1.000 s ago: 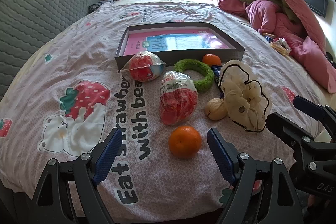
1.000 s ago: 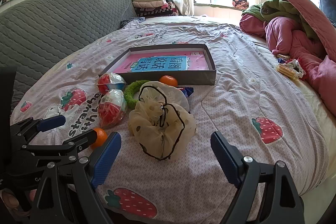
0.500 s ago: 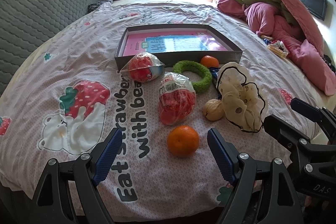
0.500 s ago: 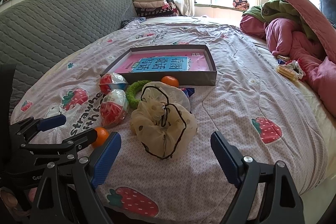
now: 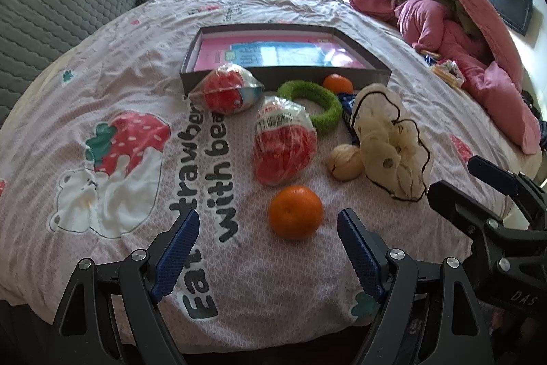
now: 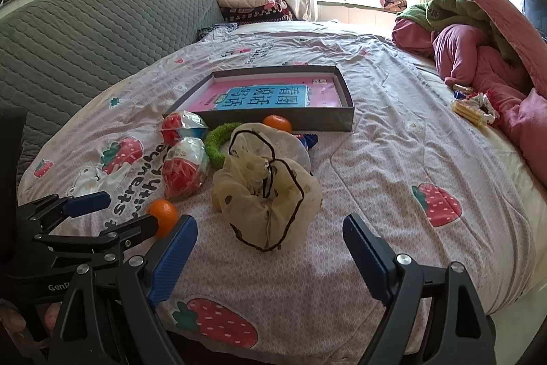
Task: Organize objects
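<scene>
On the strawberry-print bedspread (image 5: 102,84), you are holding both grippers low over the near edge, each with its blue-padded jaws spread wide and nothing between them. Your left gripper (image 5: 268,248) is hovering just short of the near orange (image 5: 295,211), which is sitting at twelve o'clock from the gap between the fingers, clear of both pads. Your right gripper (image 6: 270,245) is facing the cream scrunchie (image 6: 266,194), which is lying at twelve o'clock from it, also untouched. In the left wrist view, a walnut (image 5: 345,162) is resting just beside the scrunchie at its nine o'clock, and a wrapped red toy (image 5: 283,144) is lying at twelve o'clock from the near orange. A second wrapped toy (image 5: 229,93) is leaning against the front wall of the grey box (image 5: 290,79), which is sitting at the far end of the cluster with a pink-and-blue book (image 6: 270,94) lying flat inside. A green ring (image 5: 314,106) and a second orange (image 5: 337,83) are lying just before that wall. A blue wrapper (image 6: 309,139) is peeking out from behind the scrunchie.
</scene>
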The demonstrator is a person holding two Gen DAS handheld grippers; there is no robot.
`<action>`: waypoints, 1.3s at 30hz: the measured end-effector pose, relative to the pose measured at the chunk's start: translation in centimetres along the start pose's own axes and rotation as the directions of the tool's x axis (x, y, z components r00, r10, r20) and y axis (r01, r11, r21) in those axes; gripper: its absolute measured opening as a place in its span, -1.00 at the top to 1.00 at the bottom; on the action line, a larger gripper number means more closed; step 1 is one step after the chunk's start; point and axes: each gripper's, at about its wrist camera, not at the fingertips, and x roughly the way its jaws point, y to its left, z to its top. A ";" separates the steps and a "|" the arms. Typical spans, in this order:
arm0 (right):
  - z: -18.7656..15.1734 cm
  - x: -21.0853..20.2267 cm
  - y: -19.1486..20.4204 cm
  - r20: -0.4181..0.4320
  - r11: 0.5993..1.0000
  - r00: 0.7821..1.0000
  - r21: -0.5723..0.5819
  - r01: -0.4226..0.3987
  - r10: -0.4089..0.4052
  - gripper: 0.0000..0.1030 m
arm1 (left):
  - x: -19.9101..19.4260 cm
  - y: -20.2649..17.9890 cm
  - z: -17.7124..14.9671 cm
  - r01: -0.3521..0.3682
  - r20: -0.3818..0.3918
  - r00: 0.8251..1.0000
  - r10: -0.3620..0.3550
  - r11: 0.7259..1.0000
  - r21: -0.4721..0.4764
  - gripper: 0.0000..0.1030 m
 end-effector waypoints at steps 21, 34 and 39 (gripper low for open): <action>-0.3 1.7 -0.6 -0.033 1.000 0.999 0.026 -0.015 0.016 -0.68 | 2.0 0.0 -0.4 0.039 -0.028 0.999 -0.039 0.999 -0.022 -0.61; 0.1 5.2 -0.8 -0.074 1.000 0.997 0.020 -0.015 0.016 -0.68 | 3.3 0.3 -0.3 0.062 -0.013 0.998 -0.063 0.997 -0.046 -0.44; 0.2 6.5 -1.2 -0.091 1.000 0.996 0.024 -0.016 0.018 -0.68 | 3.7 0.3 -0.2 0.062 -0.008 0.998 -0.063 0.997 -0.044 -0.41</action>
